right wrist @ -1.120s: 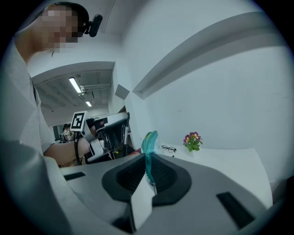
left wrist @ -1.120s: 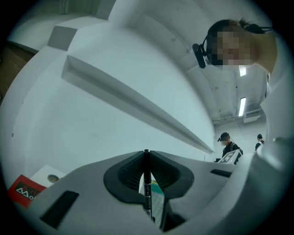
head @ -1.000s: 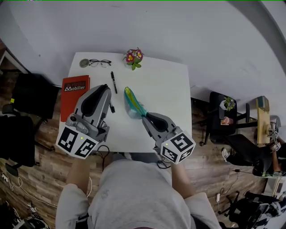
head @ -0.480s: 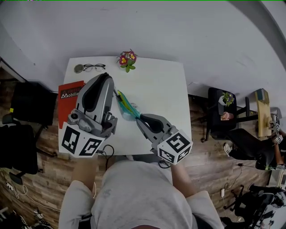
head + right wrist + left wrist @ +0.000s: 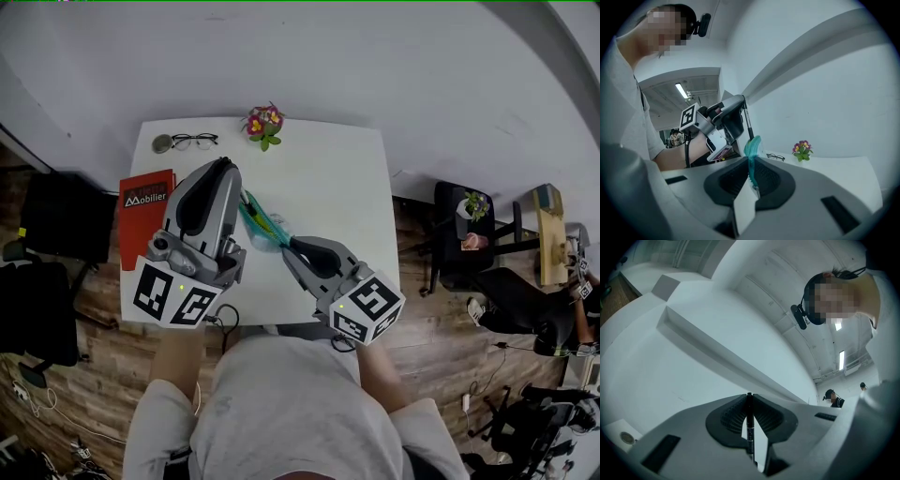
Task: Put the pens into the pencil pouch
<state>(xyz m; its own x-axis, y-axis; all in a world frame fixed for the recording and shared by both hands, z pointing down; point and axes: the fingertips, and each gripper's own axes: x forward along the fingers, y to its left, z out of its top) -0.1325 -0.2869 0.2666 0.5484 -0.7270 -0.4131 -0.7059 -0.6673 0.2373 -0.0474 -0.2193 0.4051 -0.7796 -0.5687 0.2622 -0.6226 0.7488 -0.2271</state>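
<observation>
Head view, with the two gripper views. The left claw (image 5: 749, 397) is clamping a black pen (image 5: 749, 427) between its ribbed pads; the jaws are standing narrow, pressed on the barrel, and the pen is running lengthwise along the gap between them. The right claw (image 5: 751, 161) is pinching one end of the teal pencil pouch (image 5: 751, 149), its jaws closed on the thin fabric, so that the pouch is standing on edge beyond the fingertips.

In the head view both grippers are meeting over the near half of the white counter (image 5: 328, 178): the left one is lying to the left with its marker cube toward the person, the right one is angling in from the lower right, and the pouch is stretching between their tips. In the right gripper view the pen is slanting down out of the left claw, and its lower end is touching the pouch's upper edge; whether the tip is already inside the opening cannot be told.

Along the counter's far edge a pair of eyeglasses (image 5: 195, 141) is lying just beside a small round object (image 5: 162, 143), with a potted flowering plant (image 5: 264, 122) to their right. A red book (image 5: 142, 211) is overhanging the counter's left edge, partly hidden behind the left gripper.
</observation>
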